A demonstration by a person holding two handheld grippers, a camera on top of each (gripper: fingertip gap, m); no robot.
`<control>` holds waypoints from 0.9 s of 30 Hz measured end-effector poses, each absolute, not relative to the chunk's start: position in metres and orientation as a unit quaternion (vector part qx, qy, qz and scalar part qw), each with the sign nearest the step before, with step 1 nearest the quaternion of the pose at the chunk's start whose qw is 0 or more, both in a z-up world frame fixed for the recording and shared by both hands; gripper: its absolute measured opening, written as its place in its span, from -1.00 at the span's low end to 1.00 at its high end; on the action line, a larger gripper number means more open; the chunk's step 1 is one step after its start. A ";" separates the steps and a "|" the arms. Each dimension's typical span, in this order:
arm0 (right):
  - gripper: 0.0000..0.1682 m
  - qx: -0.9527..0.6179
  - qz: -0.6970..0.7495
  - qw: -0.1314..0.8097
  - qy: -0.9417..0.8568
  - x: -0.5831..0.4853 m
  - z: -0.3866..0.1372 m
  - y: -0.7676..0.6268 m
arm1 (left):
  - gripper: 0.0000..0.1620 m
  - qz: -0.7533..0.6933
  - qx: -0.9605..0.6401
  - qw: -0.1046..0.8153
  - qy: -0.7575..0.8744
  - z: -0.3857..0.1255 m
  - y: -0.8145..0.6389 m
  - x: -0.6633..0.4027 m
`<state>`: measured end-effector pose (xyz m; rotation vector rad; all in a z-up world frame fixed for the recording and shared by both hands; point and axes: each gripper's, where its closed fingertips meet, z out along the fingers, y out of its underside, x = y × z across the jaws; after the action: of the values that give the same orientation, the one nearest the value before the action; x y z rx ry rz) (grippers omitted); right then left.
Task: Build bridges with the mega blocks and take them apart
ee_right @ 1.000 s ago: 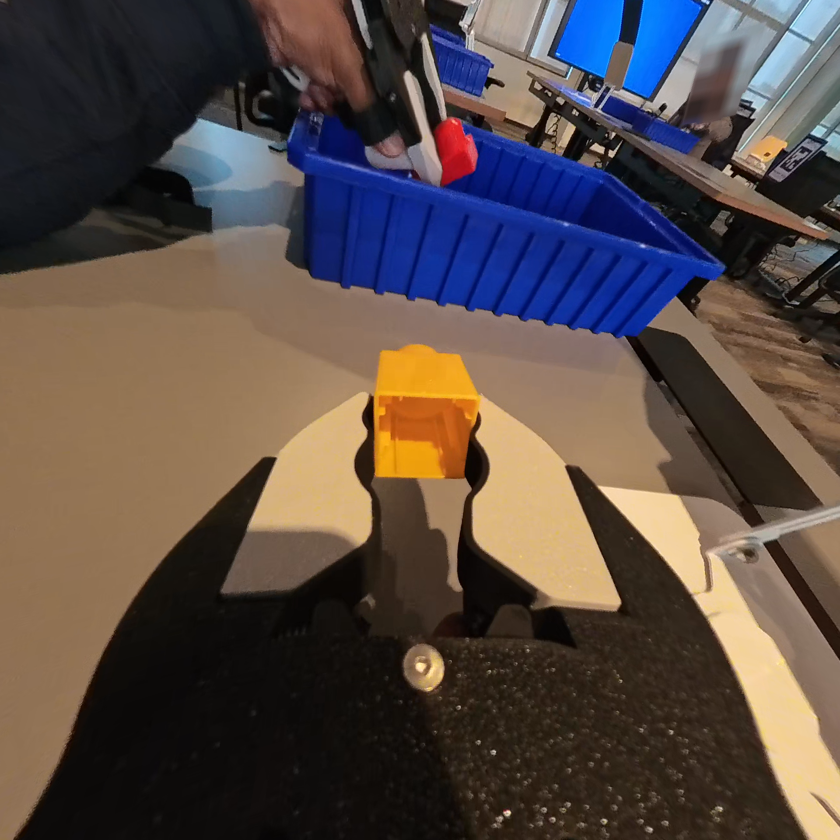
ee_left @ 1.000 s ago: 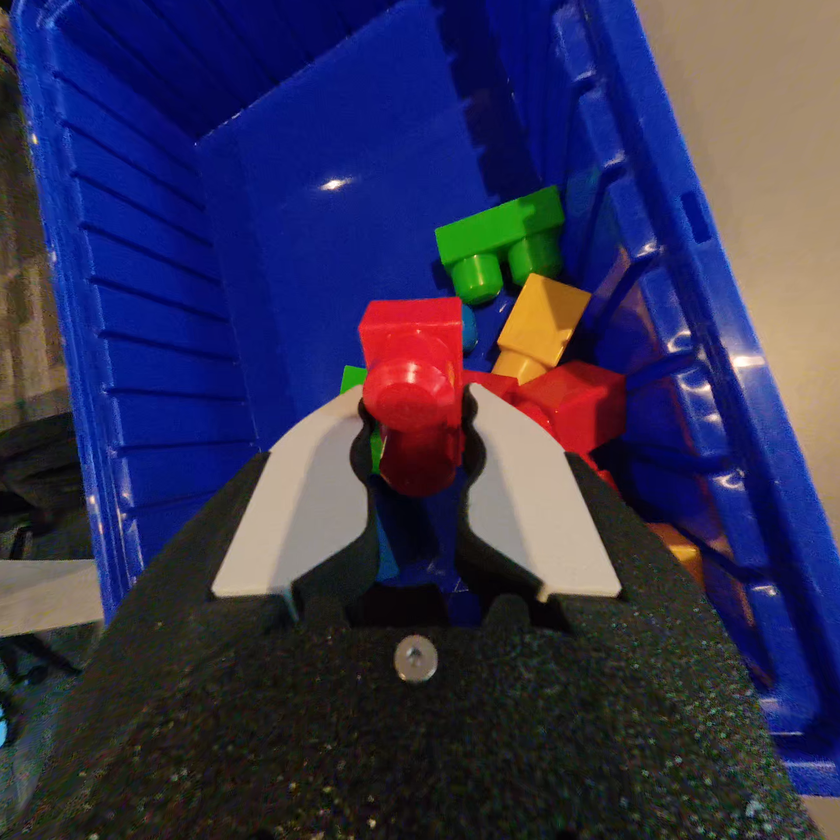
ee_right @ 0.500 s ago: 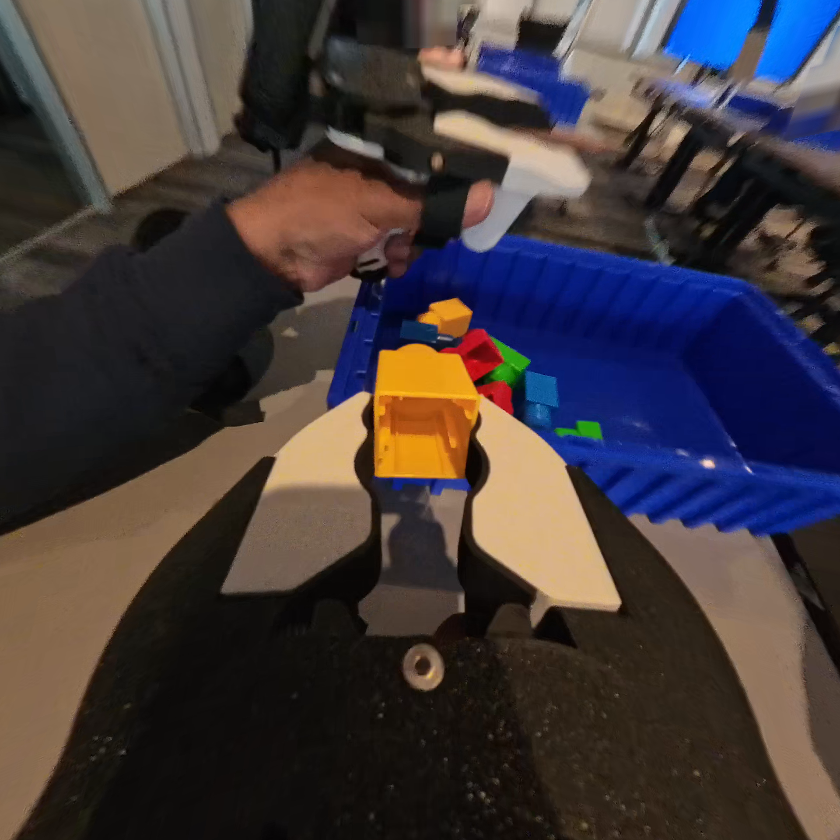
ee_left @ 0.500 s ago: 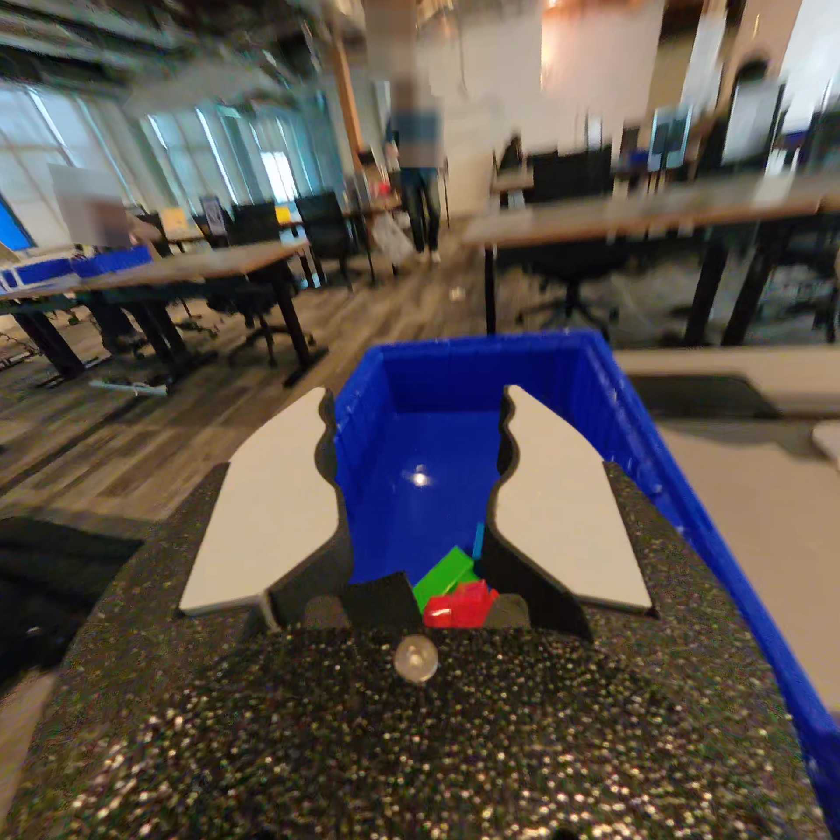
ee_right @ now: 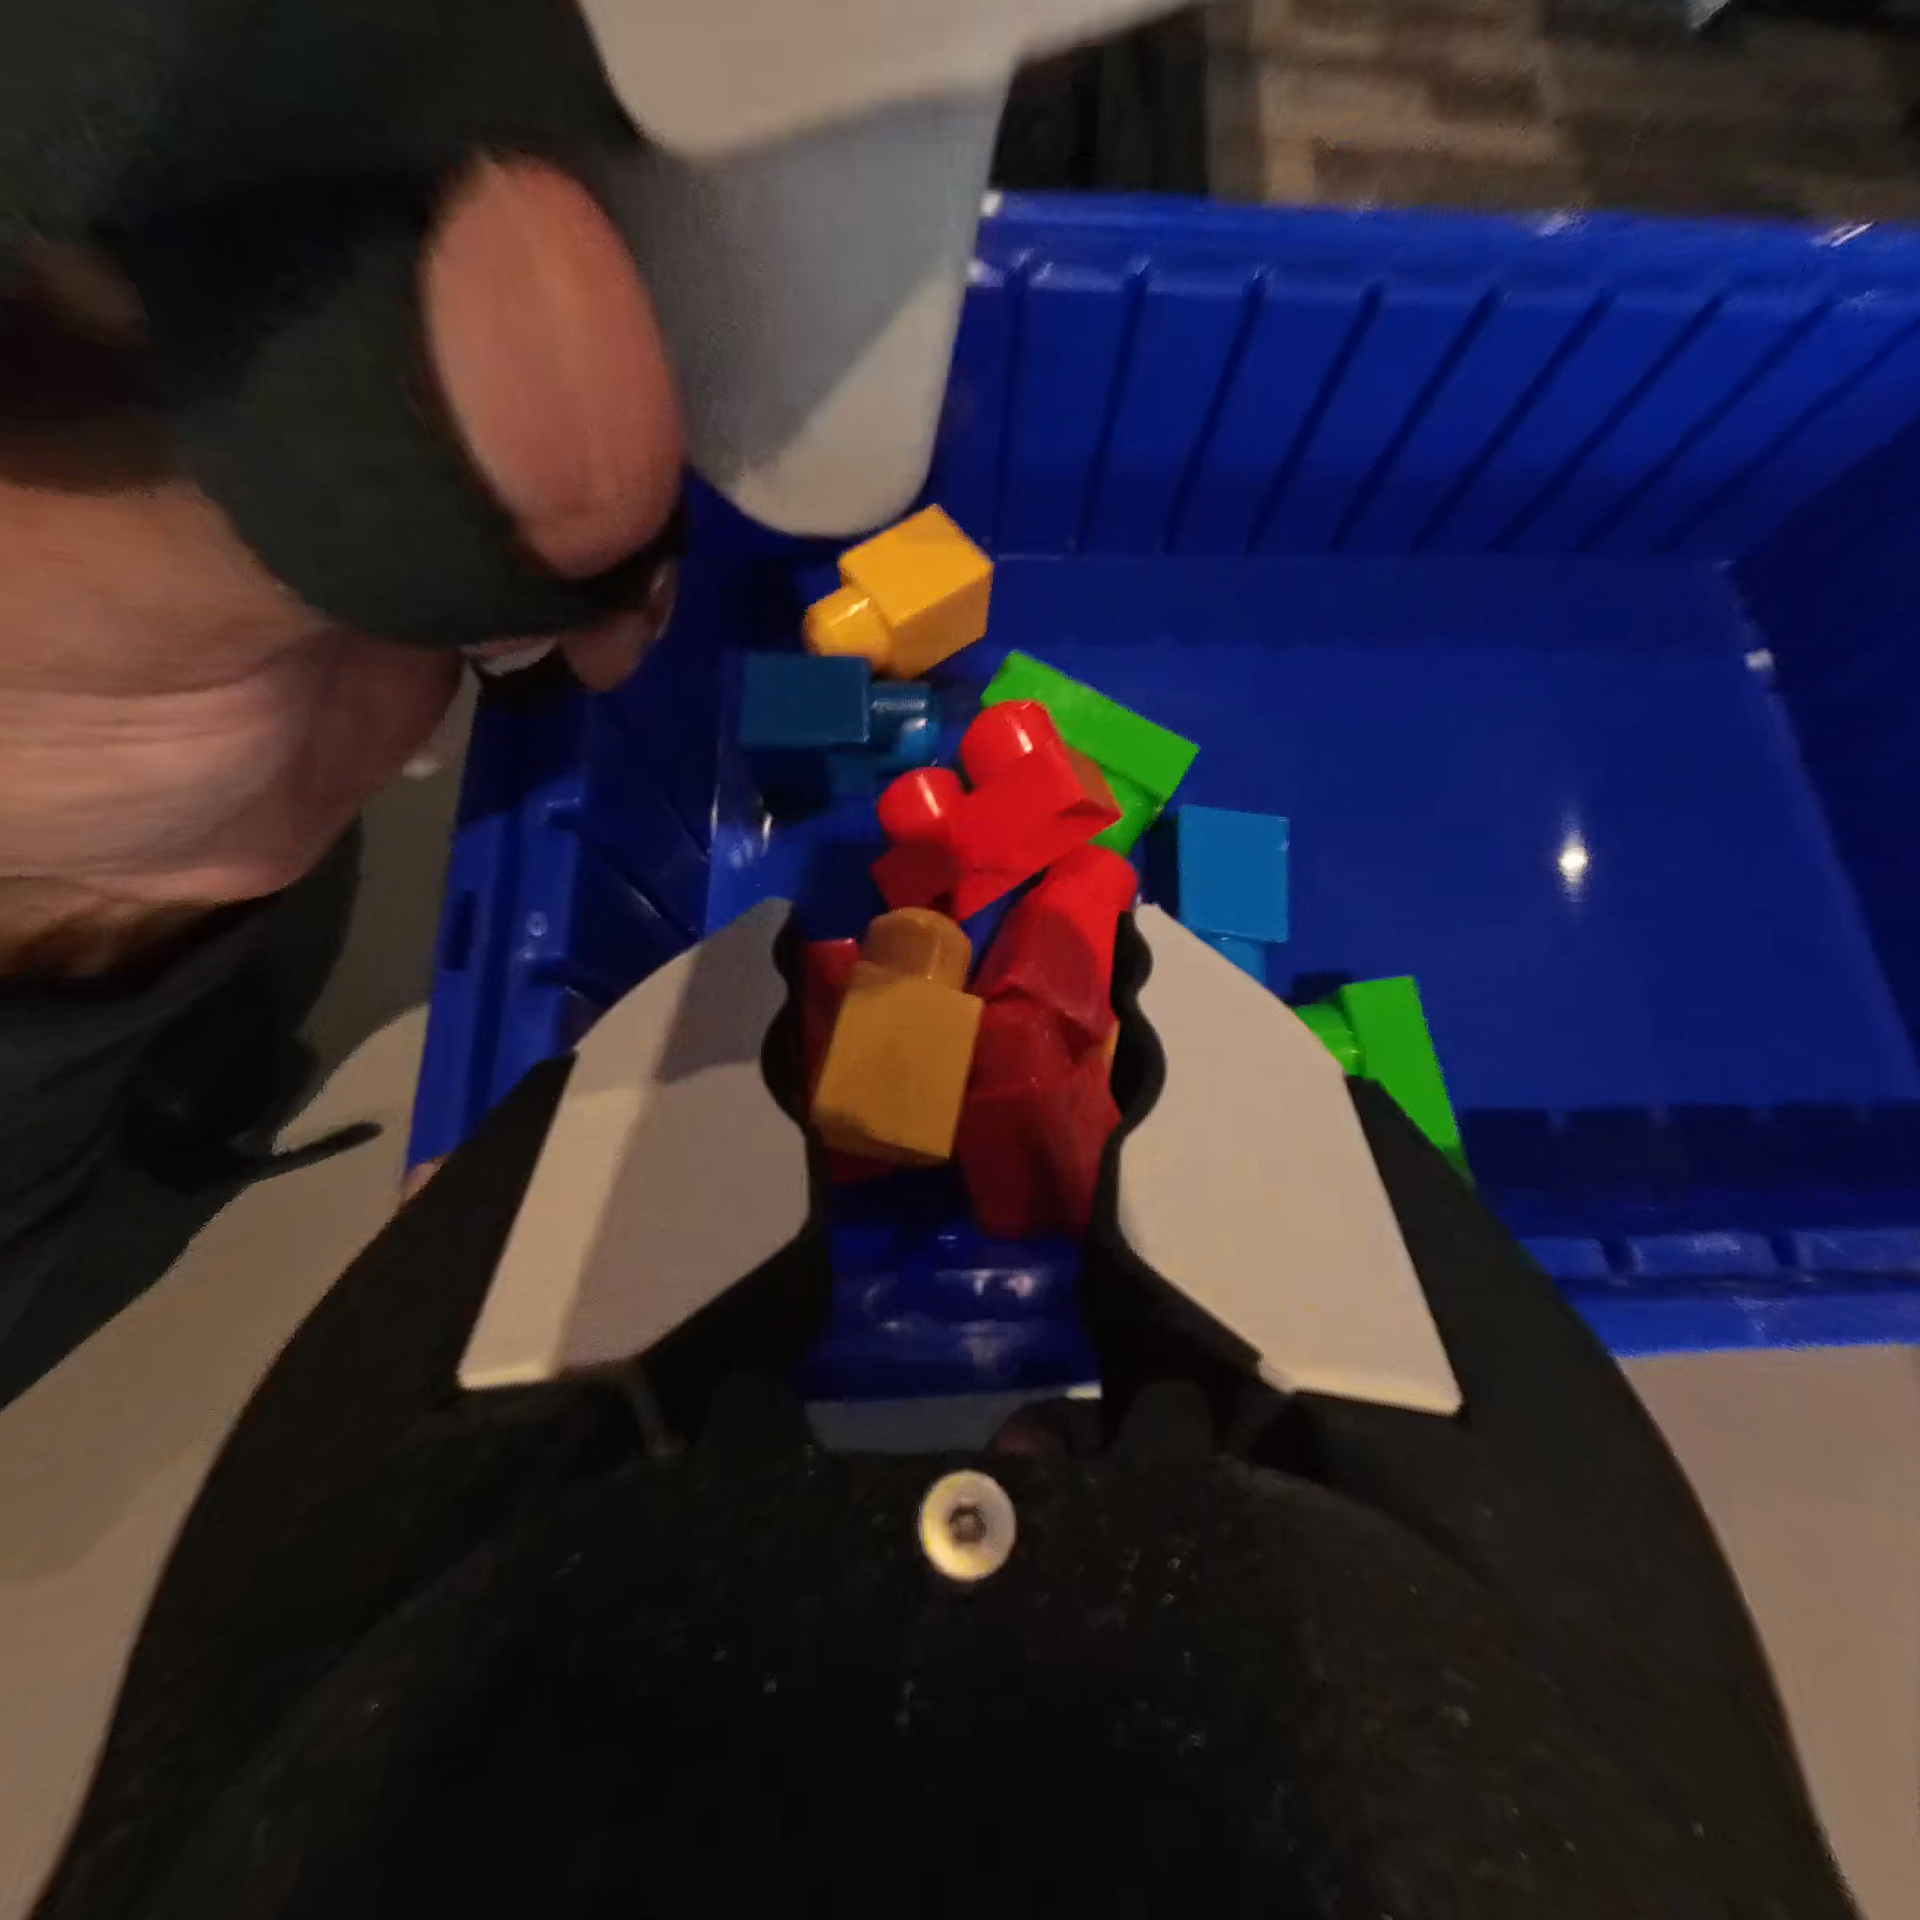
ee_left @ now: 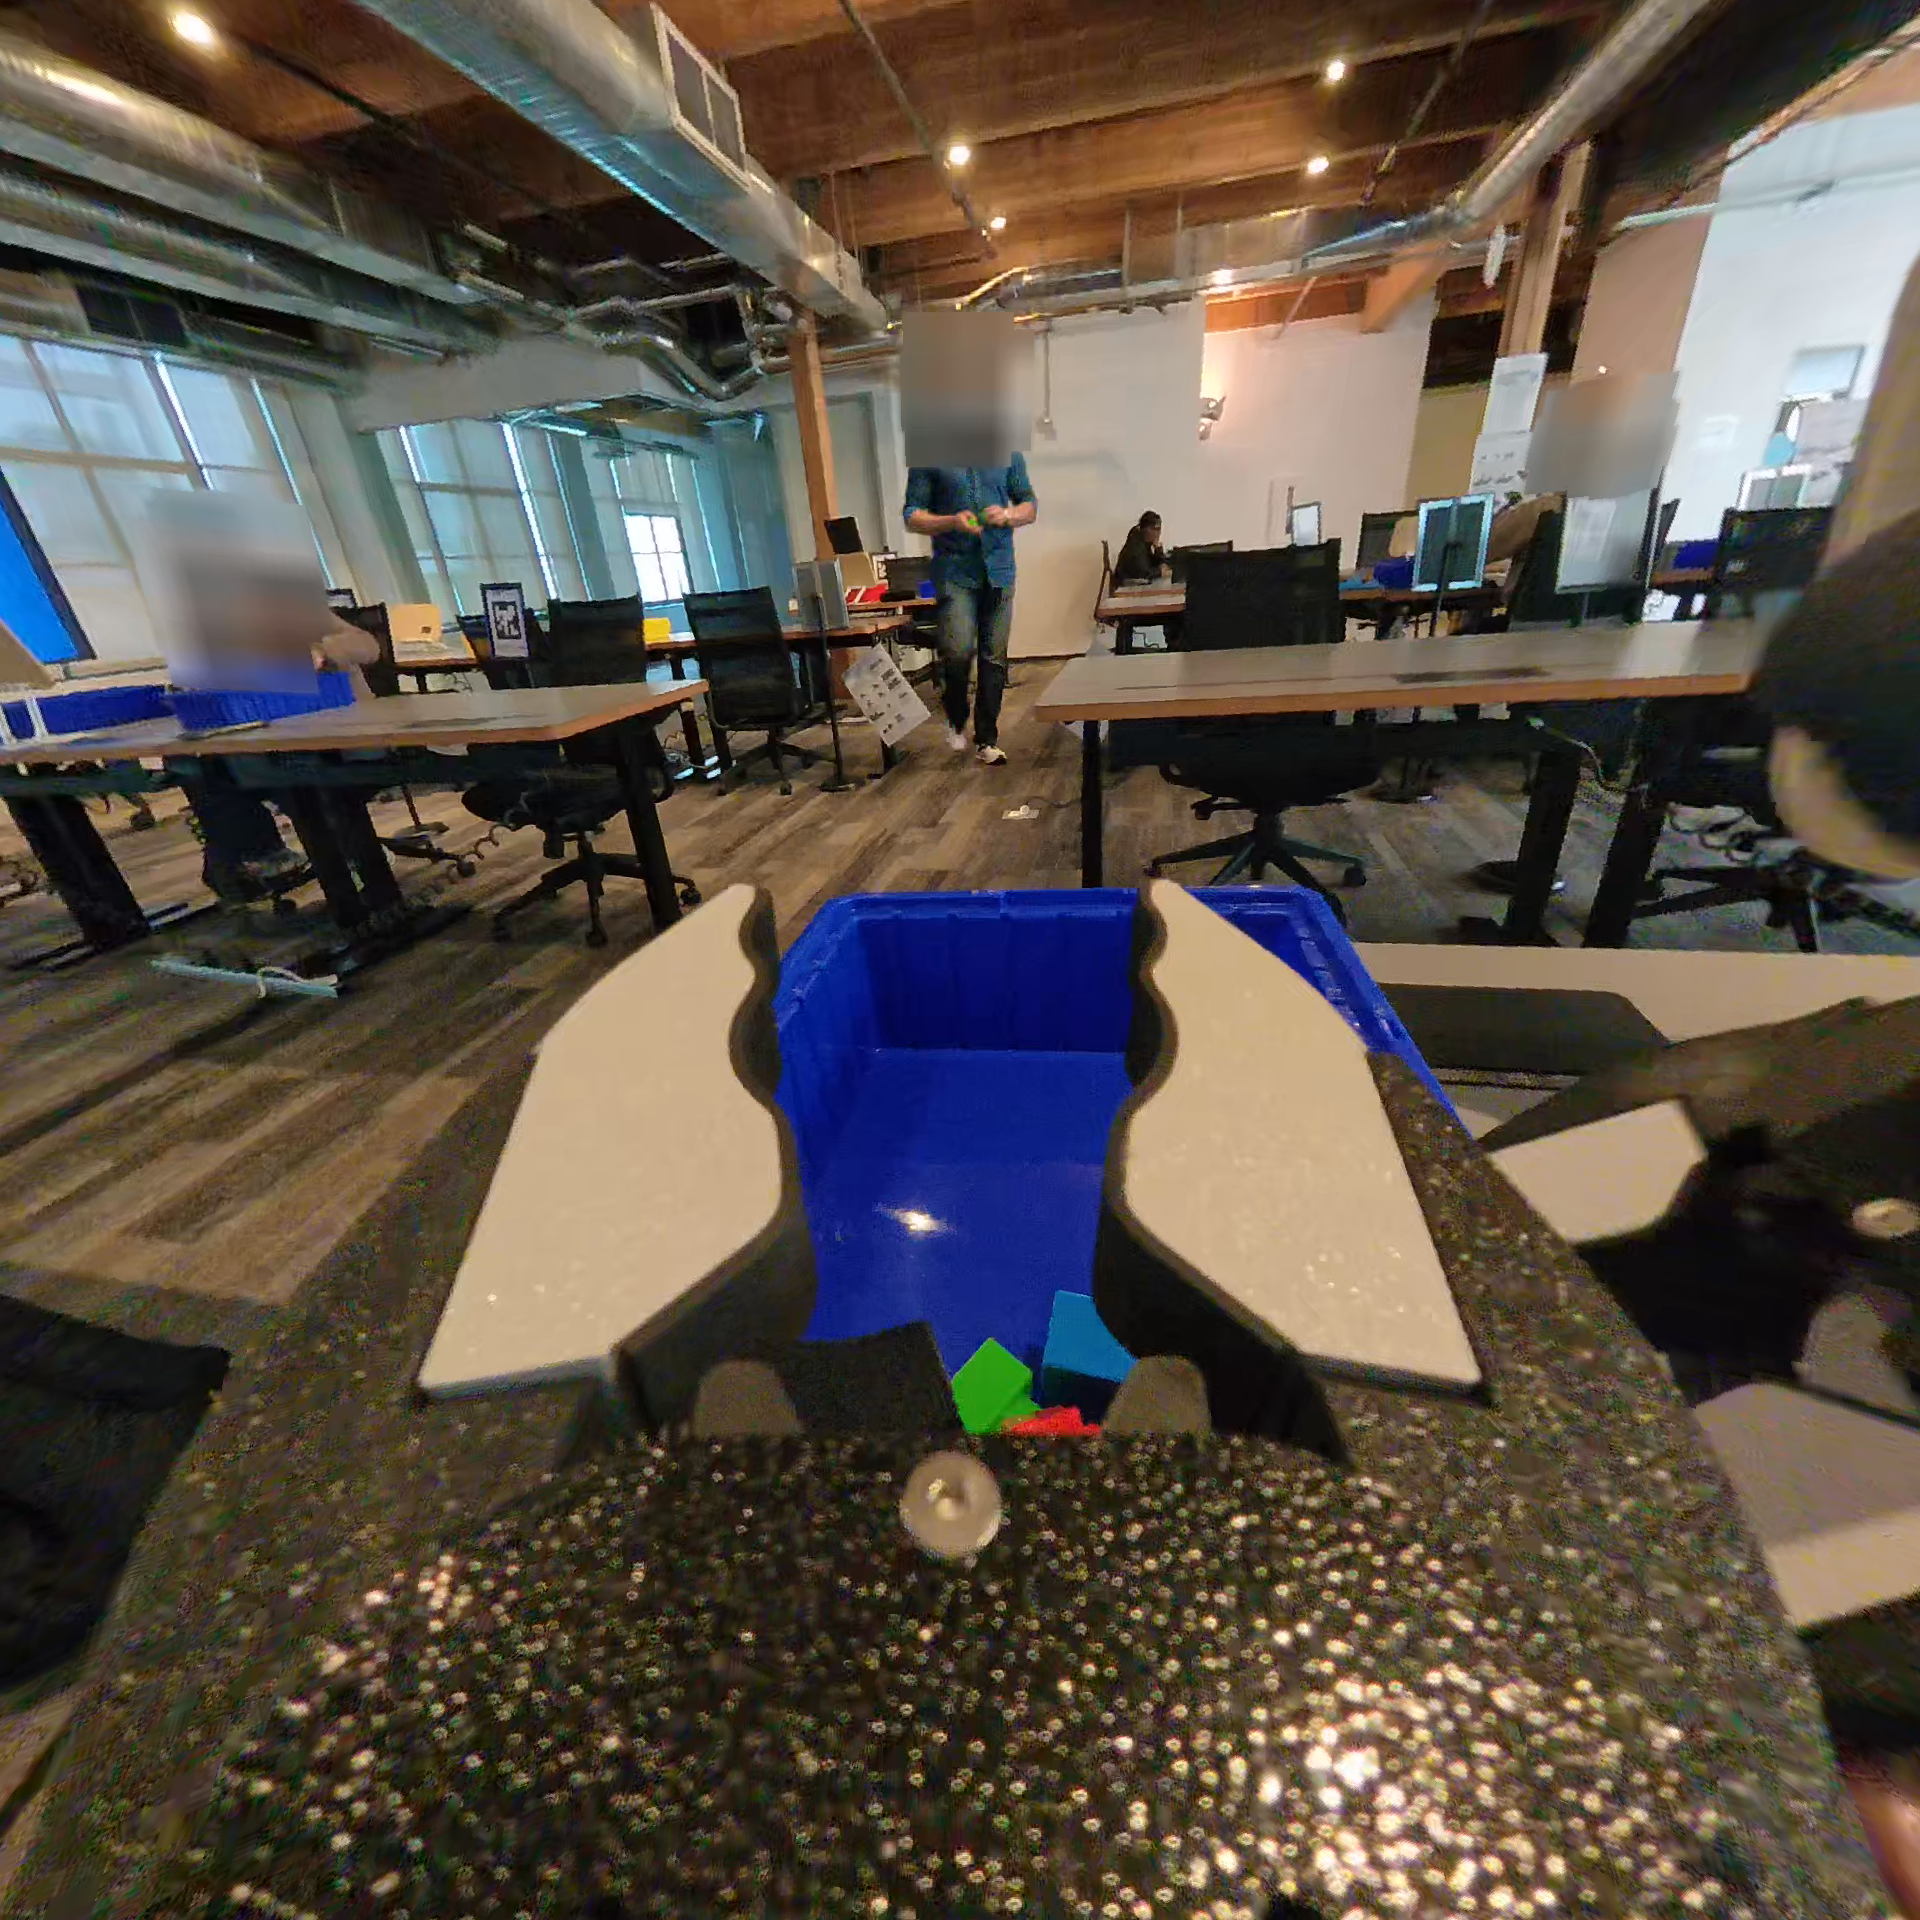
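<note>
My right gripper (ee_right: 956,925) is open over the near-left corner of the blue bin (ee_right: 1455,395). A yellow block (ee_right: 899,1060) sits loose between its fingers, apart from the right one, on a heap of red blocks (ee_right: 997,810). Another yellow block (ee_right: 914,592), green blocks (ee_right: 1112,738) and blue blocks (ee_right: 805,701) lie around the heap. My left gripper (ee_left: 956,935) is open and empty, held level above the bin (ee_left: 997,977). Green (ee_left: 992,1382), blue (ee_left: 1081,1345) and red (ee_left: 1049,1423) blocks show low between its fingers.
The bin stands on a grey table (ee_right: 156,1455). A person's hand (ee_right: 208,675) with the left gripper's grey finger (ee_right: 821,312) hangs over the bin's left end. The right gripper shows blurred at the right of the left wrist view (ee_left: 1662,1195). Desks, chairs and people stand beyond. The grippers' ends are close to 12 centimeters from one another.
My left gripper let go of the red block into the bin and rose to level. My right gripper carried the yellow block over the bin, tipped down and opened; the block is free.
</note>
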<state>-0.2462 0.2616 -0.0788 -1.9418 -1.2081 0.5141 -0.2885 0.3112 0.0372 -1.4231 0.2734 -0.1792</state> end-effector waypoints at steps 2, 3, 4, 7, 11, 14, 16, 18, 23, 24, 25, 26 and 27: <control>-0.32 -0.754 0.204 0.428 -0.456 -0.232 -0.068 0.255 | -0.20 -0.077 -0.643 0.748 0.144 0.037 0.309 -0.282; -0.32 -0.746 0.205 0.448 -0.448 -0.223 -0.062 0.250 | -0.21 -0.076 -0.637 0.752 0.152 0.038 0.307 -0.279; -0.33 -0.738 0.203 0.468 -0.442 -0.211 -0.058 0.243 | -0.21 -0.078 -0.629 0.757 0.160 0.039 0.304 -0.276; -0.36 -0.708 0.186 0.526 -0.433 -0.165 -0.054 0.213 | -0.23 -0.119 -0.591 0.779 0.173 0.049 0.292 -0.262; -0.45 -0.684 0.140 0.590 -0.405 -0.087 -0.075 0.171 | -0.28 -0.252 -0.510 0.795 0.208 0.073 0.258 -0.220; -0.53 -0.694 0.087 0.613 -0.368 -0.024 -0.103 0.142 | -0.32 -0.313 -0.446 0.797 0.260 0.087 0.221 -0.175; -0.54 -0.707 0.045 0.607 -0.359 0.012 -0.110 0.124 | -0.34 -0.319 -0.411 0.800 0.299 0.090 0.194 -0.143; -0.53 -0.698 0.015 0.621 -0.357 0.039 -0.096 0.104 | -0.35 -0.327 -0.385 0.796 0.334 0.088 0.168 -0.106; -0.56 -0.682 -0.010 0.665 -0.303 0.120 -0.020 0.066 | -0.34 -0.391 -0.388 0.715 0.431 0.041 0.109 0.004; -0.58 -0.685 -0.014 0.674 -0.277 0.144 -0.003 0.060 | -0.34 -0.404 -0.392 0.701 0.439 0.030 0.099 0.022; -0.60 -0.692 -0.016 0.676 -0.253 0.170 0.012 0.056 | -0.34 -0.415 -0.393 0.688 0.447 0.019 0.088 0.039; -0.61 -0.700 -0.019 0.675 -0.232 0.197 0.023 0.052 | -0.35 -0.421 -0.395 0.678 0.455 0.009 0.079 0.054; -0.61 -0.709 -0.029 0.673 -0.208 0.229 0.032 0.050 | -0.35 -0.419 -0.397 0.670 0.467 -0.002 0.070 0.068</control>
<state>0.2286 0.0503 0.0321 -1.5953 -0.4681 -0.0662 0.0683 0.0703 -0.0015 -0.8953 1.0520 -0.9440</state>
